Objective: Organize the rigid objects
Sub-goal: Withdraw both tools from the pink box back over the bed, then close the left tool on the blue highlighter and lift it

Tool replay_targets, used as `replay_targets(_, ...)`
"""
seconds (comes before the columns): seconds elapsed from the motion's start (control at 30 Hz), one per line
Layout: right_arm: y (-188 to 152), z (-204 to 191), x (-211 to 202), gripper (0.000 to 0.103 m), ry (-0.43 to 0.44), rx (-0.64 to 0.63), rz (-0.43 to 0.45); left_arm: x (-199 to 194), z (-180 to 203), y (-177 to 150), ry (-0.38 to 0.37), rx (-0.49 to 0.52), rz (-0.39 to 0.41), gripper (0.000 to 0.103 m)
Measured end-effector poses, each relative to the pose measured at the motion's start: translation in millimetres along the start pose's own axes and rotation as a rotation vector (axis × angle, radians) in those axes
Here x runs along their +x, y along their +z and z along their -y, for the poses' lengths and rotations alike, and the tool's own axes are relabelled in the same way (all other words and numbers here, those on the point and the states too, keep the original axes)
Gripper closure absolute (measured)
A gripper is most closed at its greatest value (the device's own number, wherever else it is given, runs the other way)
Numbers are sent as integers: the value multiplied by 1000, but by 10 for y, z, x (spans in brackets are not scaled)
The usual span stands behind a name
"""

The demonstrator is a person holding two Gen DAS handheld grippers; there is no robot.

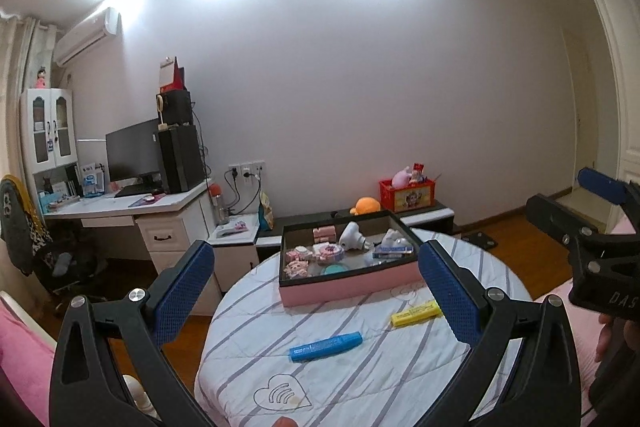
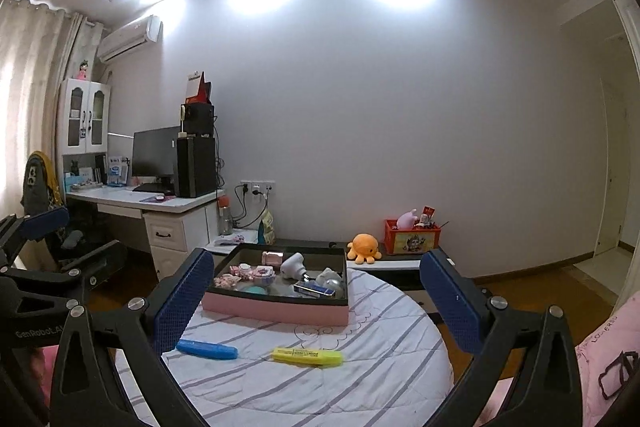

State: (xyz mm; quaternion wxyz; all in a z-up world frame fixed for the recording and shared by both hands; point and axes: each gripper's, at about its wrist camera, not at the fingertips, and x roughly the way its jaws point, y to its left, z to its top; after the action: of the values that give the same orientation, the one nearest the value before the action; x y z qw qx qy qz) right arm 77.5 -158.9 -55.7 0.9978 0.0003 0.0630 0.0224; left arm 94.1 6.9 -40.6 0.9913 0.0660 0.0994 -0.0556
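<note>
A blue highlighter [image 1: 326,346] [image 2: 207,349] and a yellow highlighter [image 1: 416,314] [image 2: 307,356] lie loose on the round table with a striped cloth [image 1: 360,379] [image 2: 320,387]. Behind them sits a pink tray with a black rim [image 1: 352,290] [image 2: 276,309] holding several small items, among them a white massager-like object [image 1: 352,237] [image 2: 293,265] and a blue box [image 1: 394,251] [image 2: 314,289]. My left gripper [image 1: 316,287] hovers open above the table in front of the tray, nothing between its fingers. My right gripper [image 2: 316,291] is open too and empty, higher and to the right.
A white desk [image 1: 120,205] with a monitor and computer tower stands at the left, a chair beside it. A low cabinet [image 2: 400,263] behind the table holds an orange plush [image 2: 363,247] and a red box [image 2: 412,237]. Pink bedding lies at both sides.
</note>
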Motion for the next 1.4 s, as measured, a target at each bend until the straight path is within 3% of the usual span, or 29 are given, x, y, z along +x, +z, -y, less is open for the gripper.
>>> replay_targets(0.2, -141, 128, 232, 0, -9, 13, -59, 344, -75, -196, -13, 19, -97, 0)
replay_targets(0.6, -520, 525, 1039, 0, -49, 58, -228, 1569, -180, -1140, -76, 101, -454, 0)
replay_targets(0.83, -683, 624, 1549, 0, -20, 64, -318, 2094, -116, -1466, -114, 202, -584, 0)
replay_targets(0.97, -735, 663, 1800, 0, -8, 54, -352, 2292, -160, -1477, -173, 128, -630, 1)
replay_targets(1.0, -748, 676, 1886, 0, -5, 51, -364, 2342, -188, -1490, -185, 92, -655, 6)
replay_targets(1.07, -763, 685, 2012, 0, -2, 43, -383, 2380, -254, -1481, -205, 13, -658, 25)
replay_targets(1.1, -764, 691, 2081, 0, 0, 39, -393, 2385, -270, -1478, -186, -4, -654, 40)
replay_targets(1.13, -768, 696, 2152, 0, -1, 34, -407, 2388, -280, -1471, -155, -8, -649, 47)
replay_targets(1.17, -770, 699, 2208, 0, 1, 33, -416, 2392, -283, -1464, -152, -14, -647, 49)
replay_targets(1.23, -776, 706, 2354, 0, 0, 33, -440, 2396, -335, -1458, -131, -40, -642, 63)
replay_targets(1.4, -778, 686, 2686, 0, -2, 13, -500, 2394, -538, -1477, -25, -72, -637, 69)
